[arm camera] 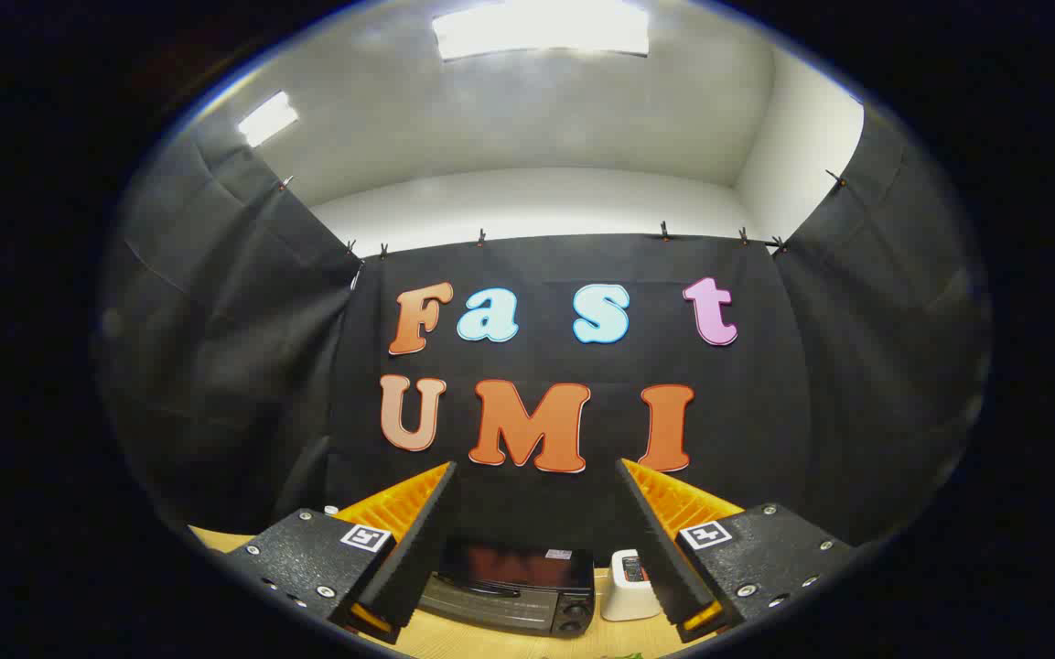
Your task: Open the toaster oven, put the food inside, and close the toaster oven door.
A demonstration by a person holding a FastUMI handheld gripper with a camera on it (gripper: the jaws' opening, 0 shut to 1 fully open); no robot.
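The toaster oven [513,588] is partly hidden behind the spread fingers [413,540]; a small white device [628,586] beside it is too small to identify.

Count: one toaster oven [513,586], door closed. One white container [626,590] just right of it. One surface [509,645]. One claw [536,531], two fingers [413,540] spread apart, nothing between them.

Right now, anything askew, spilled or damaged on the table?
Nothing stands out. The black toaster oven sits squarely on the wooden table with its door shut, and a small white container stands upright beside it. The hand-held gripper hangs open above them, its fingers holding nothing.
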